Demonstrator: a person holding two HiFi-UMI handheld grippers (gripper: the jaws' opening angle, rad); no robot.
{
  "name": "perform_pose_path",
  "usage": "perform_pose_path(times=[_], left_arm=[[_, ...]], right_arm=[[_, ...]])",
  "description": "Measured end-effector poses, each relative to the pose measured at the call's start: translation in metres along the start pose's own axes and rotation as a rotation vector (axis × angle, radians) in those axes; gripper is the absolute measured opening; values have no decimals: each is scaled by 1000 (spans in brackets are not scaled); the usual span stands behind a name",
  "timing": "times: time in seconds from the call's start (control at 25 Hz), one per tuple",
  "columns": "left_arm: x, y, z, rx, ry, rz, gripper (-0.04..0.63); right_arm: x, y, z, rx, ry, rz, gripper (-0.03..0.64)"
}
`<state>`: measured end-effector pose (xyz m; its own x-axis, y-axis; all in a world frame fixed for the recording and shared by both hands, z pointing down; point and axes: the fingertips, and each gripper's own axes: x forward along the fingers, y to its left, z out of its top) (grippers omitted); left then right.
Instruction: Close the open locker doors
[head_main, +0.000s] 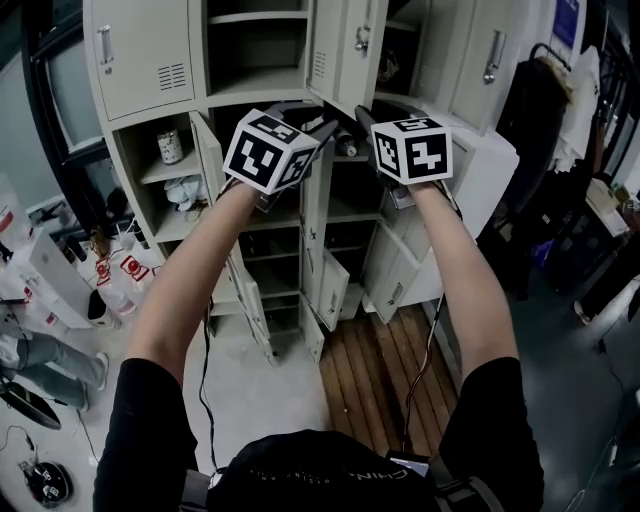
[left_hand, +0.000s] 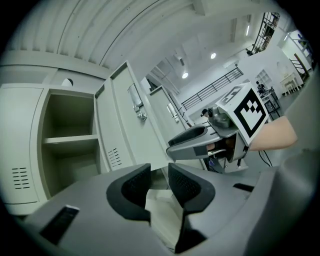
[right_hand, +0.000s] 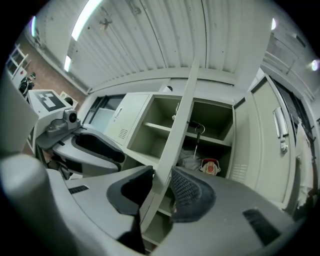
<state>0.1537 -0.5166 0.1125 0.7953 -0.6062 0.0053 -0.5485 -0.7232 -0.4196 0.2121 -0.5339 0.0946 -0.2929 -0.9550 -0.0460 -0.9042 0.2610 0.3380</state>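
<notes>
Right now my left claw (left_hand: 159, 172) stands wide and empty, facing an open locker door (left_hand: 125, 130) just beyond it. My right claw (right_hand: 161, 175) gapes equally wide, a door edge (right_hand: 179, 125) running up through its gap; I see neither pad clamping it.

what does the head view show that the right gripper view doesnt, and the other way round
Only the head view: both forearms, the wooden floor, bottles at left. Only the right gripper view: the door edge standing between the right gripper's jaws, hanging keys, a ceiling light. Both: the left gripper and open lockers.
</notes>
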Motion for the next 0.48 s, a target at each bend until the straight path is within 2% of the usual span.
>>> perform_pose_path(times=[0.24, 0.48], left_arm=[[-12, 10, 18, -46, -50, -19, 117], [-27, 36, 34, 7, -51, 76, 118]], right_arm=[[2, 37, 13, -90, -27, 82, 129], [14, 71, 26, -177, -81, 160, 118]])
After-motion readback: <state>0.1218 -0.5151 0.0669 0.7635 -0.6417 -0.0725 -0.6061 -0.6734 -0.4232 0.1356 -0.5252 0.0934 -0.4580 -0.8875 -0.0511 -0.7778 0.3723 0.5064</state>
